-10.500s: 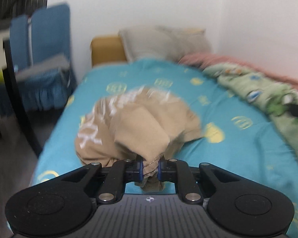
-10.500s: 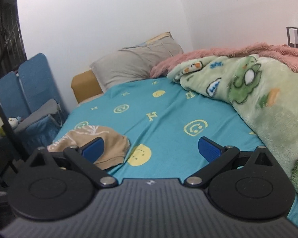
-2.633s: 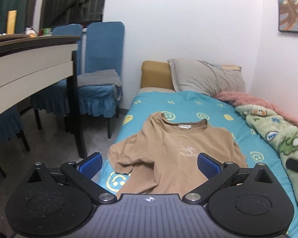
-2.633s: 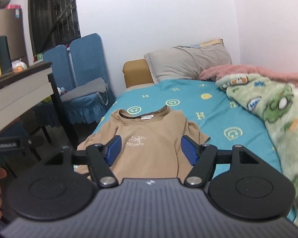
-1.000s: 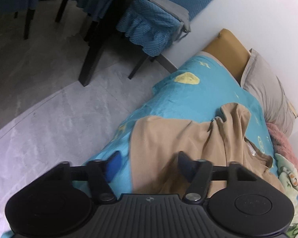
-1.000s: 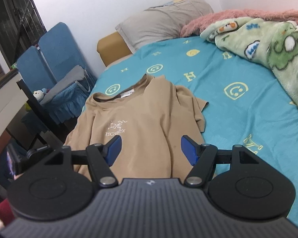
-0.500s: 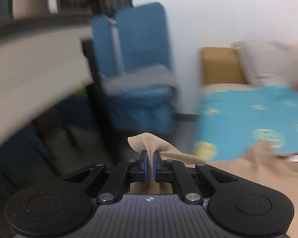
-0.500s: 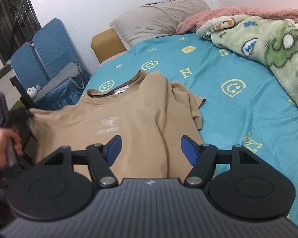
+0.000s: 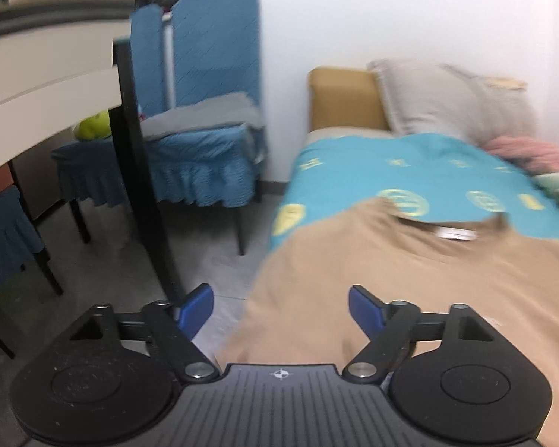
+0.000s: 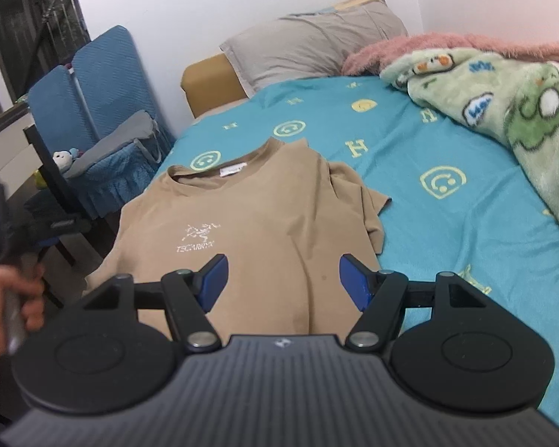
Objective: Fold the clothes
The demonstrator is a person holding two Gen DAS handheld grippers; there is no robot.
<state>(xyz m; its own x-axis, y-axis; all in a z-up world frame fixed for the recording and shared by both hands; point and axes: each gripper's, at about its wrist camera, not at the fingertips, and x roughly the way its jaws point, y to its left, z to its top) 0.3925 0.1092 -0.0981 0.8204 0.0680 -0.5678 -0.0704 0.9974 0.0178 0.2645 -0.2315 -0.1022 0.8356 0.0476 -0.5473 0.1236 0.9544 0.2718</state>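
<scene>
One tan T-shirt (image 10: 264,219) lies spread face up on the teal bed sheet (image 10: 447,223), filling the lower middle of the right wrist view, its collar toward the top of the frame and a pale logo on the chest. One sleeve shows, bunched along the shirt's right edge. In the left wrist view the same shirt (image 9: 410,290) takes up the lower right, its near edge reaching the side of the bed.

The left gripper (image 9: 281,307) sits at the bottom of its frame with both blue pads spread wide and nothing between them; the right-hand pad overlaps the shirt, the left-hand one the floor. The right gripper (image 10: 283,281) is likewise spread, empty, both pads over the lower part of the shirt.

Toward the top of the right wrist view I count one grey pillow (image 10: 313,44), and at upper right one green cartoon blanket (image 10: 510,111) with one pink fleece (image 10: 447,46) behind it. Two blue-covered chairs (image 9: 205,111) stand at upper left beside one dark table leg (image 9: 141,186). One hand (image 10: 3,298) shows at the left edge.
</scene>
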